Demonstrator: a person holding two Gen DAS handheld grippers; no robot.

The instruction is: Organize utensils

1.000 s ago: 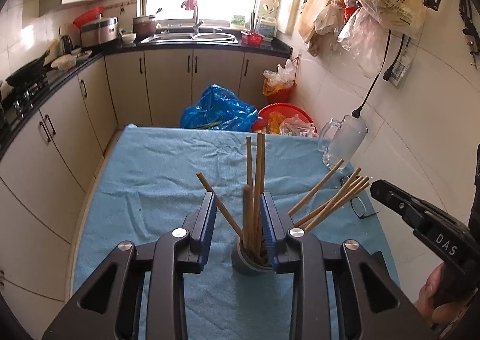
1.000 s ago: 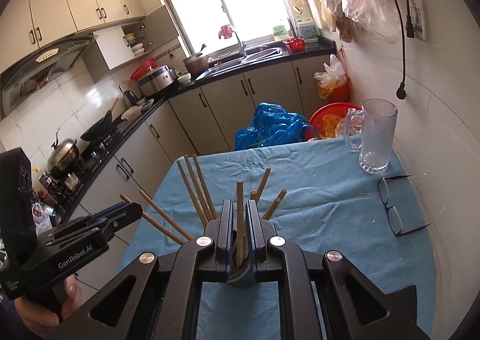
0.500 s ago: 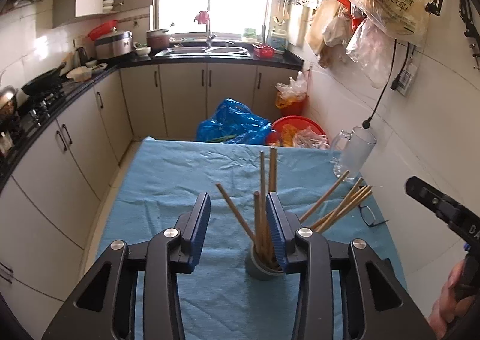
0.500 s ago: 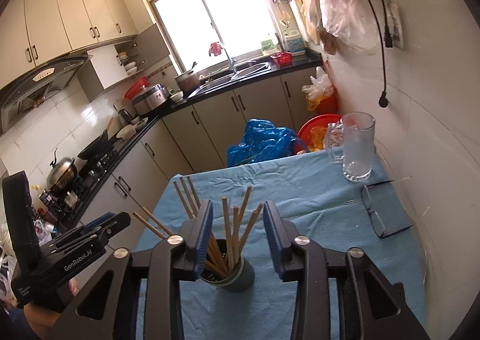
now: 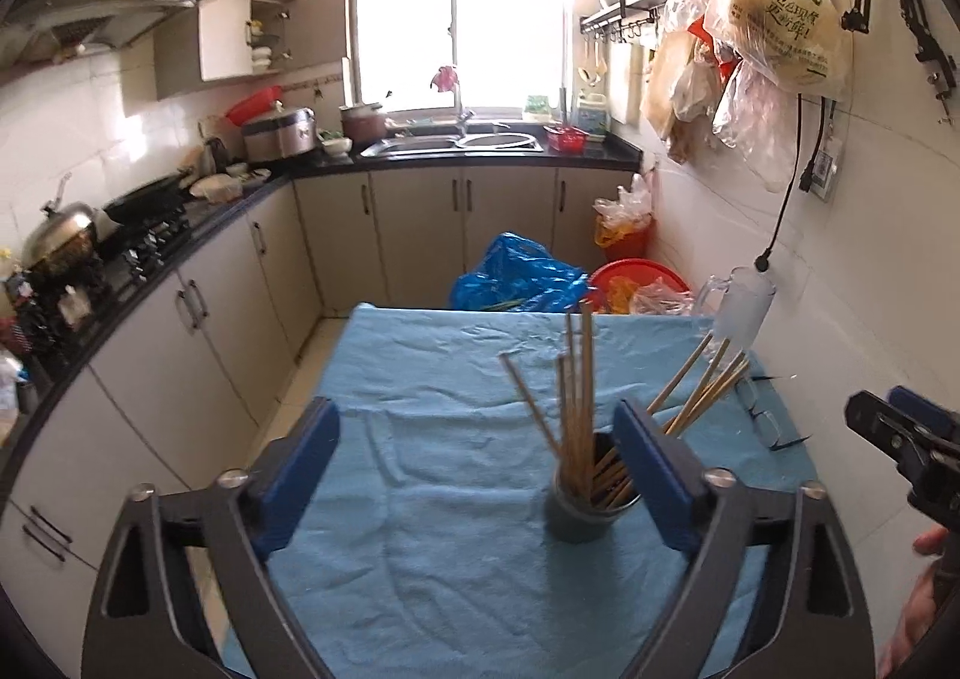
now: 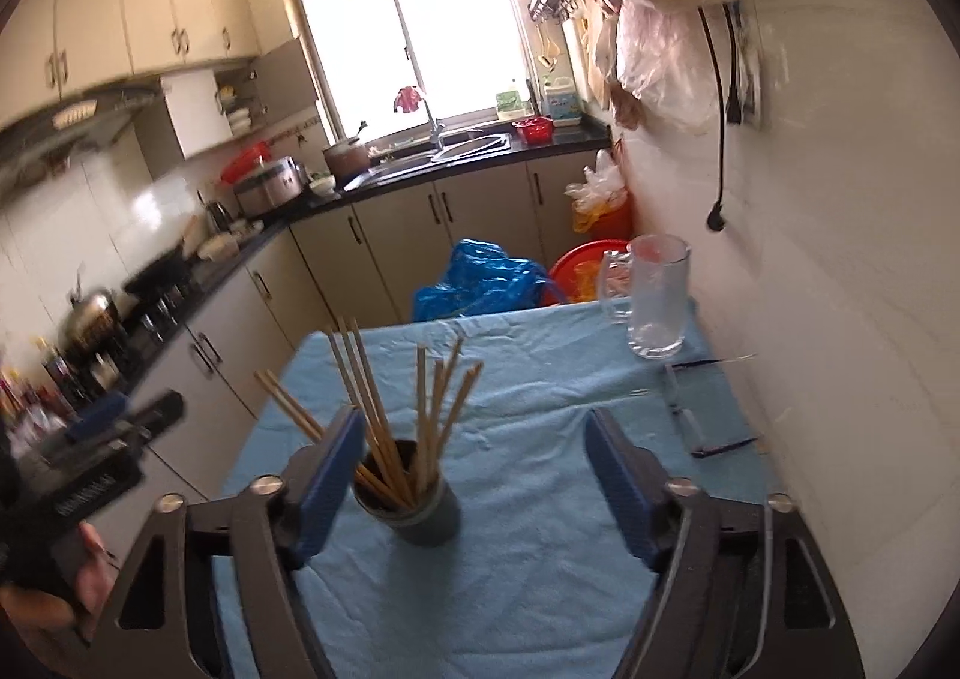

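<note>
Chopsticks (image 5: 576, 397), slender wood, fanned in round grey cup (image 5: 582, 517); blue terry cloth (image 5: 420, 427).

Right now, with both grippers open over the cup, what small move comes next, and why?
Probably back both grippers away: the chopsticks all stand in the cup, none lies on the cloth, and both sets of jaws are open and empty.

Both the left hand-held gripper (image 5: 477, 469) and right hand-held gripper (image 6: 474, 475) gape wide, empty.
</note>
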